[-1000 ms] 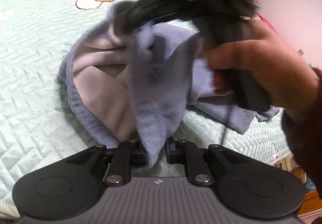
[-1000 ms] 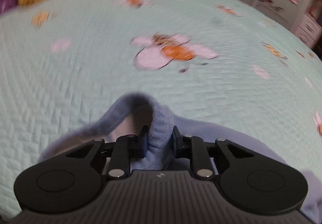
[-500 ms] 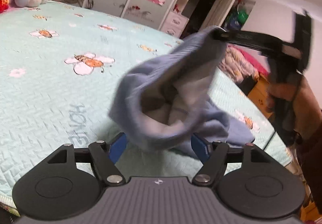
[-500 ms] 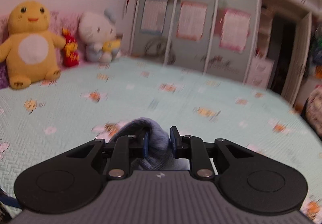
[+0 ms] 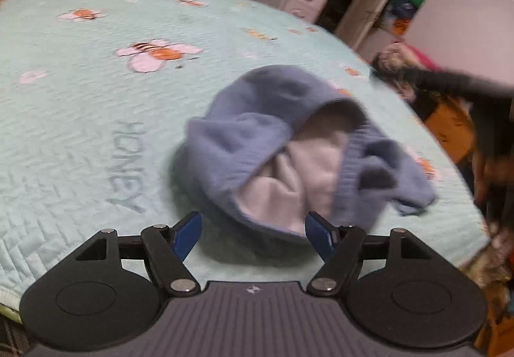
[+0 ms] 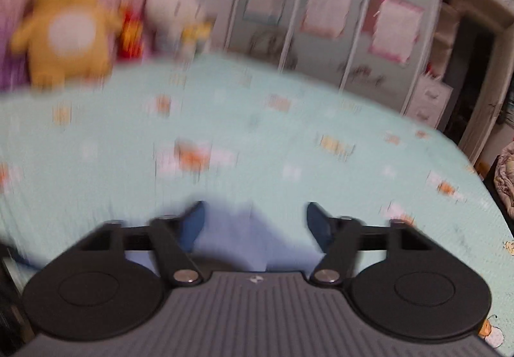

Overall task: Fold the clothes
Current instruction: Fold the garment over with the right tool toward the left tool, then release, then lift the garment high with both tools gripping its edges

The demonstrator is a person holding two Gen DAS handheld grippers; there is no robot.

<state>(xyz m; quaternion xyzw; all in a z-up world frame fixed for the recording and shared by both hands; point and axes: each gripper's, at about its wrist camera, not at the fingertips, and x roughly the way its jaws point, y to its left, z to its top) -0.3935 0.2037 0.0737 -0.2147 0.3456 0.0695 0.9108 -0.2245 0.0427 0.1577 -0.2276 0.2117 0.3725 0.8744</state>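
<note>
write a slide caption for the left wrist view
Open left gripper above a crumpled blue garment on the mint bedspread.

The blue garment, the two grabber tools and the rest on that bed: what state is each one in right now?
Blue garment: crumpled in a loose heap on the quilt, pale lining showing, unfolded, held by neither gripper.
Left gripper: open, jaws apart, pads off the cloth.
Right gripper: open, jaws just spread, blue cloth below them, not pinched.
Quilt: spread flat over the bed.
Yellow plush toy: sitting upright, blurred.
</note>
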